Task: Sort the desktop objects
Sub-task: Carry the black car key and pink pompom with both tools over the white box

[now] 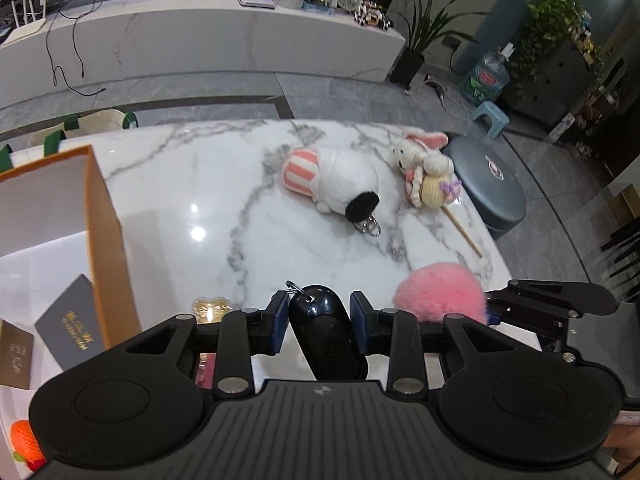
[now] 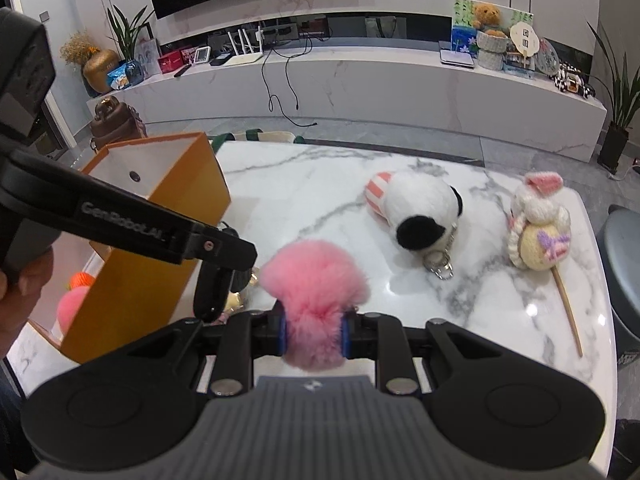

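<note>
A: Glossy black oval key fob [image 1: 326,328], where?
B: Clamped in the left gripper [image 1: 319,322], above the marble tabletop's [image 1: 200,184] near edge.
A: Right gripper [image 2: 314,334]?
B: Squeezing the fluffy pink pom-pom [image 2: 314,280].

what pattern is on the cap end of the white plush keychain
Pink and white stripes on the white plush keychain; clearest in the left wrist view.

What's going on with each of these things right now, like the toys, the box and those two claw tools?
Left gripper: shut on the black key fob.
Right gripper: shut on the pink pompom.
Orange box: open at the top, standing on the marble table.
White plush toy: lying on its side, untouched.
Knitted bunny: lying flat, untouched.
</note>
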The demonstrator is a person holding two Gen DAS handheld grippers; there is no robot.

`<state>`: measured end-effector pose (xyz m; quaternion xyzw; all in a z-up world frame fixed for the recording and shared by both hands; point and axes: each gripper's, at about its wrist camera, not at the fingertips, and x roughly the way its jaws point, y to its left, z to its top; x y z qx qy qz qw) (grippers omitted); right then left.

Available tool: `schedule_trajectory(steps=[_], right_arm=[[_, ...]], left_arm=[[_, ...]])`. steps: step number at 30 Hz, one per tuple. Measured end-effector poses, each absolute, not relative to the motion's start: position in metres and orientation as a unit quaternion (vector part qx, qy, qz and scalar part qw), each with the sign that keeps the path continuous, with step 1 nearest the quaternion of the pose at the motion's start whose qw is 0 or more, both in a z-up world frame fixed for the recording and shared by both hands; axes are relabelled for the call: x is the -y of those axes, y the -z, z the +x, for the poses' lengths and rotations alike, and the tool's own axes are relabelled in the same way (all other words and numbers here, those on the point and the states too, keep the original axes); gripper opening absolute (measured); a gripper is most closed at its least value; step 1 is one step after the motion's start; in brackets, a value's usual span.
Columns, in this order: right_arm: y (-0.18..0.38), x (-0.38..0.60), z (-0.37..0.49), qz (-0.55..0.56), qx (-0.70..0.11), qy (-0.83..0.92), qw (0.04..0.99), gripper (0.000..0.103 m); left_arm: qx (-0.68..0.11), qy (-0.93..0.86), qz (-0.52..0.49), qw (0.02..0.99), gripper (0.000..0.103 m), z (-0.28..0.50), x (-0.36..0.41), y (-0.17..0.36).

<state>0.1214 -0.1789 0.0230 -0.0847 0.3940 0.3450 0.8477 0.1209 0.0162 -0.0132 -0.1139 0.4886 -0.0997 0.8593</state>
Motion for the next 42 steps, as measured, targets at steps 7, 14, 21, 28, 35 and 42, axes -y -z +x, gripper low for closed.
schedule_trajectory(steps=[7, 14, 21, 28, 35, 42], right_arm=[[-0.031, 0.159, 0.120, -0.086, -0.384, -0.347, 0.851, 0.024], [-0.050, 0.134, 0.114, -0.080, -0.362, -0.361, 0.856, 0.024], [-0.066, 0.103, 0.103, -0.074, -0.342, -0.386, 0.853, 0.024], [-0.071, 0.072, 0.093, -0.080, -0.332, -0.410, 0.846, 0.024], [-0.078, 0.034, 0.076, -0.085, -0.320, -0.441, 0.834, 0.024], [-0.066, -0.008, 0.058, -0.124, -0.316, -0.457, 0.822, 0.024]], left_arm=[[-0.464, 0.101, -0.128, 0.871, 0.038, 0.110, -0.040, -0.010], [-0.427, 0.084, -0.143, 0.889, 0.038, 0.096, -0.077, -0.041], [-0.409, 0.048, -0.154, 0.898, 0.038, 0.081, -0.122, -0.057], [-0.397, 0.029, -0.157, 0.904, 0.038, 0.065, -0.155, -0.066], [-0.388, 0.010, -0.169, 0.906, 0.038, 0.054, -0.182, -0.070], [-0.403, -0.019, -0.172, 0.899, 0.038, 0.061, -0.207, -0.047]])
